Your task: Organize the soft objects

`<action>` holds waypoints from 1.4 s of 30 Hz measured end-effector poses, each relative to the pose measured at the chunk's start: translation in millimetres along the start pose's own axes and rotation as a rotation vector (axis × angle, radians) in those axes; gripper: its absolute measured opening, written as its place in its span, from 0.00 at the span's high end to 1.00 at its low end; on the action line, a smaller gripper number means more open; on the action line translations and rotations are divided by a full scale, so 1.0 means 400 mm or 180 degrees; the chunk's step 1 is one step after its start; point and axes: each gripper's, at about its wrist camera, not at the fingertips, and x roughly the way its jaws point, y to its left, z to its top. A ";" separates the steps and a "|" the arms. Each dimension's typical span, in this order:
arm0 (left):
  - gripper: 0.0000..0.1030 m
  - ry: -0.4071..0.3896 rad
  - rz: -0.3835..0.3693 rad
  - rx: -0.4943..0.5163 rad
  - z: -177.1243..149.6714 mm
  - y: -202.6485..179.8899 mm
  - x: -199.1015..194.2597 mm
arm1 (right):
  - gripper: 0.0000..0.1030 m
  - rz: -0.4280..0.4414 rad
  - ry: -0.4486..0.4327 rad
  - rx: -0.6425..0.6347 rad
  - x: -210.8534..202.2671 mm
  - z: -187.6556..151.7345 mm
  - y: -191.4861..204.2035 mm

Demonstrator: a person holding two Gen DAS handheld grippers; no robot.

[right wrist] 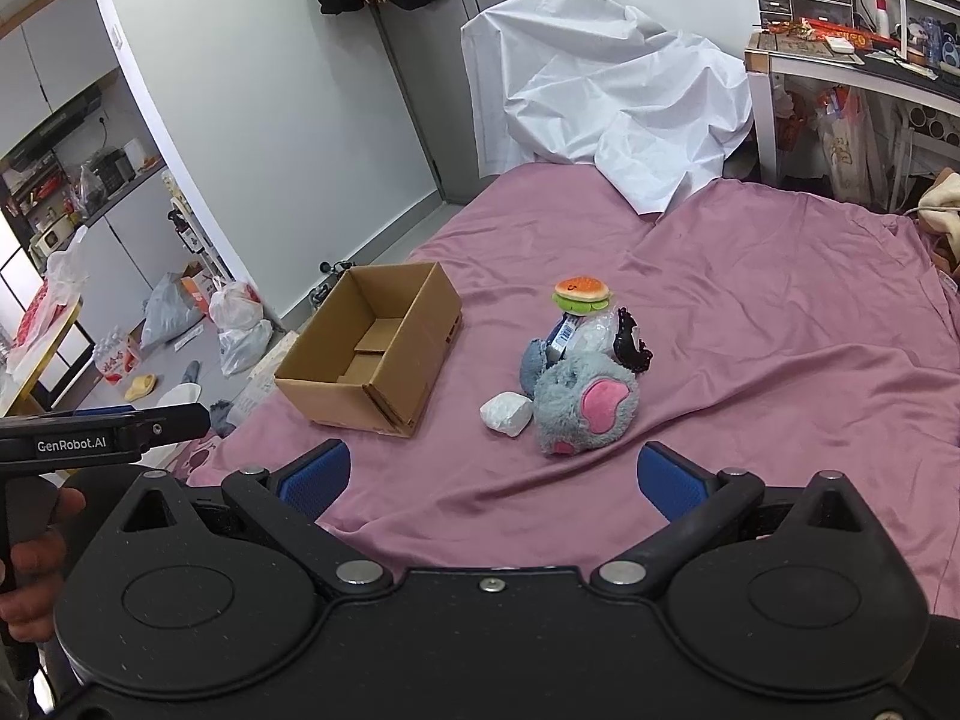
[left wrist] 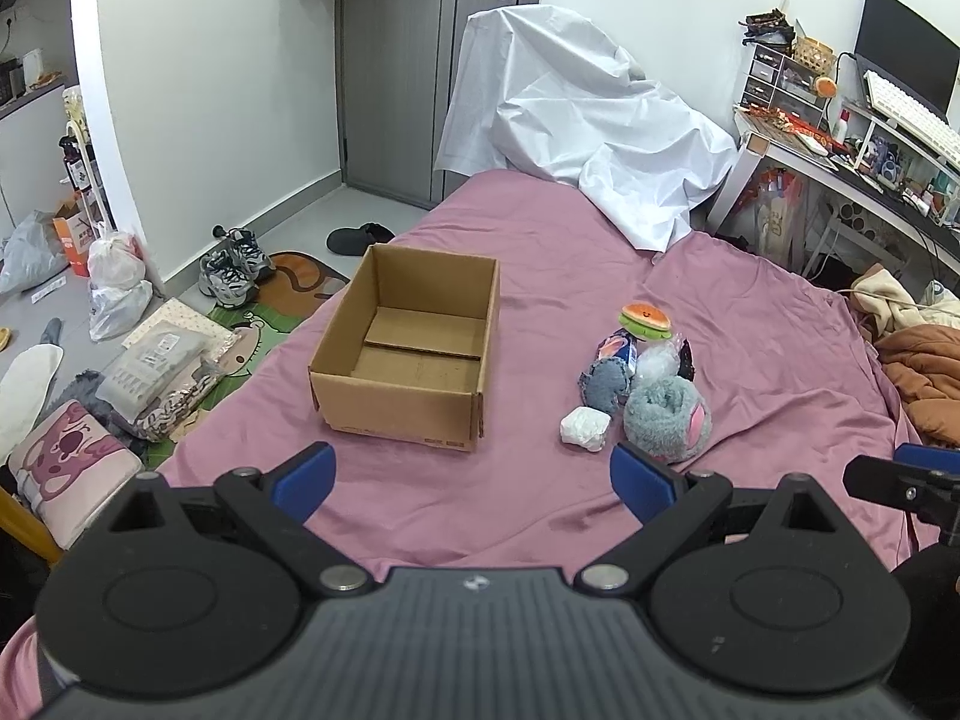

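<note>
An empty cardboard box sits open on the pink bedsheet. To its right lies a pile of soft things: a grey plush with pink patches, a white wad, a burger toy, a denim-blue piece and a clear crinkly packet. My left gripper hovers open over the sheet, short of the box and the pile. My right gripper is open too, just in front of the grey plush, holding nothing.
A white sheet drapes over something at the bed's far end. A cluttered desk stands at the right, an orange blanket at the bed's right edge. Bags, shoes and a mat cover the floor on the left. A hand holds the left gripper.
</note>
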 end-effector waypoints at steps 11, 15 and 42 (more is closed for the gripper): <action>0.06 0.0065 -0.0012 -0.0024 0.011 -0.012 0.049 | 0.00 0.0012 0.0024 0.0036 0.032 0.015 -0.019; 0.06 0.0053 -0.0004 -0.0043 0.013 -0.021 0.073 | 0.00 0.0020 0.0063 0.0071 0.051 0.022 -0.039; 0.06 0.0339 -0.0093 -0.0064 0.090 -0.172 0.280 | 0.00 -0.0101 0.0036 0.0462 0.180 0.141 -0.175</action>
